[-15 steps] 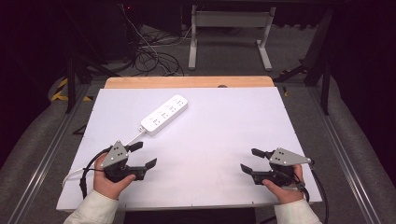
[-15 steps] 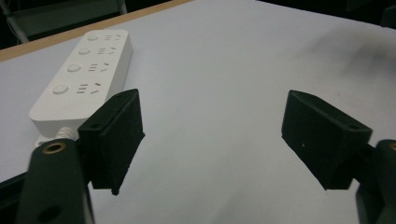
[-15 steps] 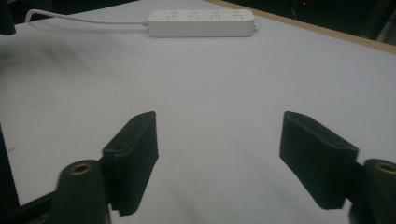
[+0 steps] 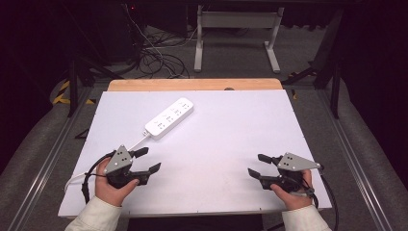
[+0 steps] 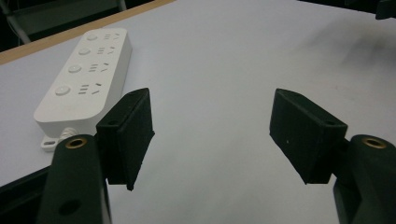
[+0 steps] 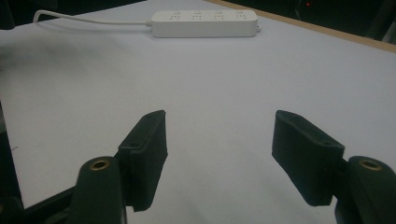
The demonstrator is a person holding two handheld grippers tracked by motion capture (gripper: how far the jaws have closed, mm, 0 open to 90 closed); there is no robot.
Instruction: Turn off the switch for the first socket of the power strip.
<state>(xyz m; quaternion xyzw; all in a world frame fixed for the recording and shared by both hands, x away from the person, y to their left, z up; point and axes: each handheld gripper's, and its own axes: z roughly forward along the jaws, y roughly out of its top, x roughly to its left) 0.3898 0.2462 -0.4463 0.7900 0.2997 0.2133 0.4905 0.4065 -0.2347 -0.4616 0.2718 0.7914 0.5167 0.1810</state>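
White plastic power strip (image 4: 170, 118), long and flat with a row of sockets and round buttons along its top, lies slantwise on the white rectangular tabletop (image 4: 231, 144), in the far left part of it, with its thin white cord (image 4: 139, 141) leaving the near end and running back toward the person's left hand. In the left gripper view the same strip (image 5: 83, 77) sits just beyond the left-hand jaw, apart from it, its socket face up. The left gripper (image 4: 146, 160), black with a grey three-cornered plate on top, is held low over the near left part of the table and points toward the right and slightly away; its jaws stand wide apart with nothing between them but bare white surface (the left gripper view shows the gap plainly). The right gripper (image 4: 257, 165), of the same make, is held over the near right part of the table, pointing leftward, well apart from the strip; its jaws are likewise spread wide and hold nothing. In the right gripper view the strip (image 6: 204, 23) lies far off across the table, lengthwise across the picture, with its cord trailing to the left. A strip of bare wooden edge (image 4: 192, 84) shows along the far side of the tabletop, and beyond it the floor is dark, with a tangle of black cables (image 4: 159, 60) and the grey metal legs of a stand (image 4: 235, 33).
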